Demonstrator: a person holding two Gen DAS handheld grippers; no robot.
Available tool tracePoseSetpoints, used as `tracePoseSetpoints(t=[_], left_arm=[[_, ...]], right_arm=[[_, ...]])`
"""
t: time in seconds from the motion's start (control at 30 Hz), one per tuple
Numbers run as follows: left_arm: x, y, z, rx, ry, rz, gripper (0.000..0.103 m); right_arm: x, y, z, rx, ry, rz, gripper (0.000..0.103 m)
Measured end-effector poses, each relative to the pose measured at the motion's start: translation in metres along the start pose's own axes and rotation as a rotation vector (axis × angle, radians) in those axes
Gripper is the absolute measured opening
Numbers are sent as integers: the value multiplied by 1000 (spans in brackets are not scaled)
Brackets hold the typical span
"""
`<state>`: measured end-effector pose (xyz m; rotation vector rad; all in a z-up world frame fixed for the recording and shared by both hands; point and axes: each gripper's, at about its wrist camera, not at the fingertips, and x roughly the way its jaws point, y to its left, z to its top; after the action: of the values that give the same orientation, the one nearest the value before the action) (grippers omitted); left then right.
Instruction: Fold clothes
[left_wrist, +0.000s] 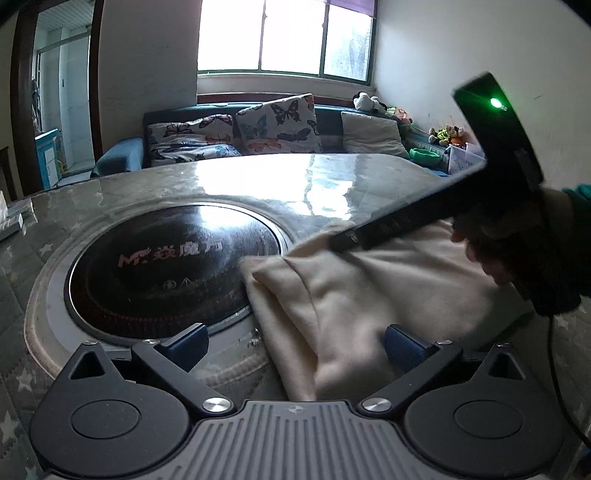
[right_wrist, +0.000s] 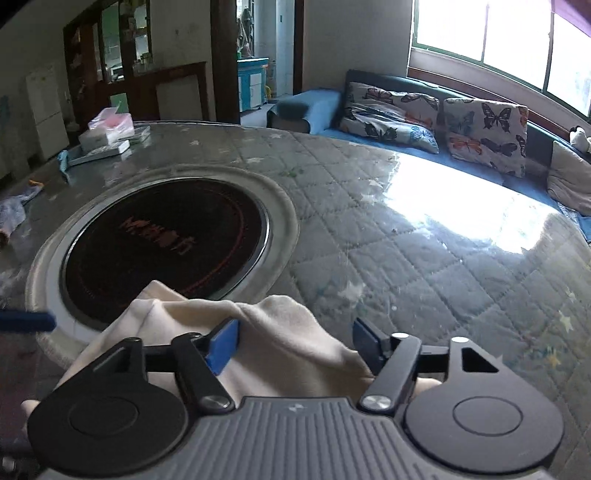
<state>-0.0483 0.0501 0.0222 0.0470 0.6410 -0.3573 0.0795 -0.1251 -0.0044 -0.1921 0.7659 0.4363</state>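
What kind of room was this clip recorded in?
Most likely a living room in a home. A sofa with butterfly-print cushions sits under a window, soft toys line the ledge, and the cream garment lies on a table with a built-in round cooktop.

The right tool (right_wrist: 293, 343), jaws apart, straddles a cream garment (right_wrist: 280, 332).

One cream garment (left_wrist: 369, 295) lies on one quilt-covered table (right_wrist: 424, 258) with one round black cooktop (right_wrist: 162, 247) set in it — two grippers, left (left_wrist: 295, 347) and right (right_wrist: 295, 343), each with two blue-padded fingers — two butterfly cushions (right_wrist: 484, 133) and one tissue box (right_wrist: 110, 127).
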Motion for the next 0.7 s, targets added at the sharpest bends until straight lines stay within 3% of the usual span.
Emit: tracePoseSetpoints(t=[0.2,0.4,0.57,0.7], left_arm=[[-3,1,0,-7,-7,8,103],[-8,12,6,-59,-13,37,103],[-13,31,9,-138,-12,119,103],[-20,46,10,-194,-17,173,103]], right_arm=[[-11,-2,2,-19,-23,-9,77],[-32,14,-18,-169,-53,-73,84],[-48,38,-37,-262,-100,-94,89],[-60,64,-48,-313,-138,-44,92]])
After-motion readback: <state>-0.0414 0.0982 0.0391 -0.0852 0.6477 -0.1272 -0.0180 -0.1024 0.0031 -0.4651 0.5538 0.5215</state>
